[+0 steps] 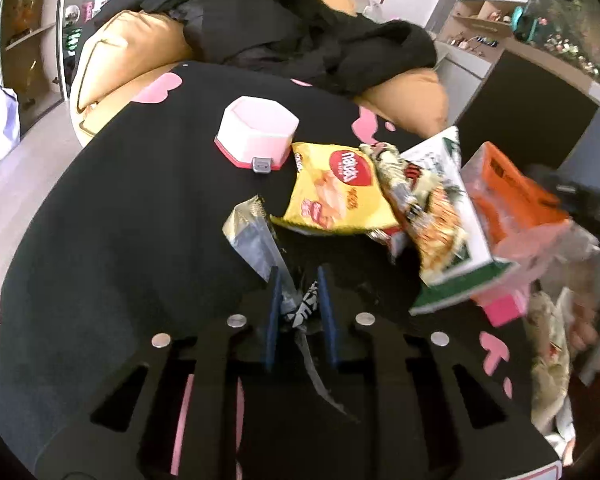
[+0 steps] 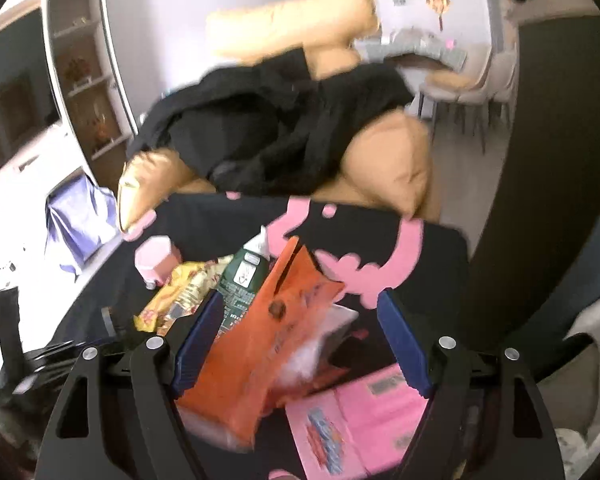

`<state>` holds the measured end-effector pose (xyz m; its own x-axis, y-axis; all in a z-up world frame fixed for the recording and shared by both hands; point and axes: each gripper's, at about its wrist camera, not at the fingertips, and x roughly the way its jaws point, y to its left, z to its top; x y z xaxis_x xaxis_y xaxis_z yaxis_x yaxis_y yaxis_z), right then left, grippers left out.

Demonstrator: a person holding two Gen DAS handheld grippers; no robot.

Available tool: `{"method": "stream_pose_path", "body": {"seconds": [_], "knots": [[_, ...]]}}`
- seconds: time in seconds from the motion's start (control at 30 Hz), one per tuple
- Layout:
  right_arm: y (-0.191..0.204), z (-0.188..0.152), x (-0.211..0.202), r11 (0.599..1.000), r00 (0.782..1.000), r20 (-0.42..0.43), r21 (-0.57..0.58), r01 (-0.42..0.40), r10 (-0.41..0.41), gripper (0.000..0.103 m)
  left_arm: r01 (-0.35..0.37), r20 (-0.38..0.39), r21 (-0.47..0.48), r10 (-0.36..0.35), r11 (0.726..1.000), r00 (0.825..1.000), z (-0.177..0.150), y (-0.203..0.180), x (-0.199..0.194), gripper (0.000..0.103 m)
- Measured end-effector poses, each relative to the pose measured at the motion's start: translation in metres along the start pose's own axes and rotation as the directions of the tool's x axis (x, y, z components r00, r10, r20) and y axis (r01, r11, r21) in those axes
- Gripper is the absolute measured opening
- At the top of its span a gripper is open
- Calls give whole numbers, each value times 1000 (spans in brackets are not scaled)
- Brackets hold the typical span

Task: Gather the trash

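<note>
Left-wrist view: the left gripper (image 1: 300,280) is clenched on a silver-and-black wrapper (image 1: 256,236), its blue pads (image 1: 272,312) pinching the crumpled lower end; the part of the wrapper trailing below the pads merges with the dark gripper body and is hard to trace. The wrapper's upper end lies on the black table cover with pink shapes (image 1: 120,220). Just beyond it lies a yellow snack bag (image 1: 336,192), overlapped on its right side by a noodle packet (image 1: 420,208), a green-and-white carton (image 1: 456,240) and an orange packet (image 1: 512,196); these right-hand items are motion-blurred and their print is unreadable. A pink-and-white hexagonal box (image 1: 256,132) stands nearer the far edge of the table. Behind the far edge, black clothing (image 1: 300,36) covers most of a tan sofa (image 1: 128,44).

Right-wrist view: the whole frame is smeared by motion. The right gripper (image 2: 300,320) has its jaws spread wide; the orange packet (image 2: 268,332) sits between the blue pads (image 2: 198,344), leaning against the left pad, while the right pad stands apart from it. Whether the left pad truly touches it cannot be told through the blur. The packet hides much of the green carton (image 2: 240,284) behind it. A pink flat package (image 2: 360,424) lies below, cut off by the gripper body.
</note>
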<state>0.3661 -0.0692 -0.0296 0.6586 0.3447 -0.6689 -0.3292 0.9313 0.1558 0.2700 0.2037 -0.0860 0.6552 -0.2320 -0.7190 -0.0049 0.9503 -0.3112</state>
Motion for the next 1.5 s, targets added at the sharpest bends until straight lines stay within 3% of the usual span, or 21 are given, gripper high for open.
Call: {"method": "stream_pose_path", "body": {"seconds": [0.1,0.17,0.2,0.23,0.33,0.53,0.67,0.8,0.97,1.27,1.4,1.5], "knots": [[6,-9,19,998,996,-70,39,-54,57,74,20,12,2,-20,1000,1000,-10,3,-18,18],[19,-25,22,995,989,-110,20,-93,95,52,26,19,11,-26,1000,999,-17,6,-29,18],[26,-31,23,995,986,-136,-7,-102,100,30,27,20,14,-28,1000,999,-19,7,-31,18],[33,-37,21,994,983,-150,-28,-110,105,25,31,23,17,-31,999,999,-23,8,-35,18],[44,-50,2,986,975,-164,-49,-161,151,20,44,31,9,-44,999,999,-30,12,-42,18],[55,-60,-53,961,954,-138,-36,-275,267,20,87,38,-12,-86,996,996,-39,9,-55,18],[63,-87,-74,929,910,-216,-32,-368,353,20,112,48,3,-112,994,993,-49,-2,-67,18],[66,-119,-91,948,938,-235,-127,-291,256,20,128,53,19,-128,992,990,-56,-13,-76,18],[48,-132,-112,971,965,-184,-120,-209,185,20,145,77,59,-150,988,986,-61,-31,-94,18],[31,-131,-168,979,986,-38,-114,-167,164,20,152,172,146,-176,978,969,-53,-71,-140,18],[33,-131,-191,984,998,37,-173,-44,51,20,154,211,193,-194,969,958,-50,-93,-155,18],[36,-135,-196,980,997,65,-199,-15,28,20,159,210,204,-202,966,956,-50,-106,-155,18]]}}
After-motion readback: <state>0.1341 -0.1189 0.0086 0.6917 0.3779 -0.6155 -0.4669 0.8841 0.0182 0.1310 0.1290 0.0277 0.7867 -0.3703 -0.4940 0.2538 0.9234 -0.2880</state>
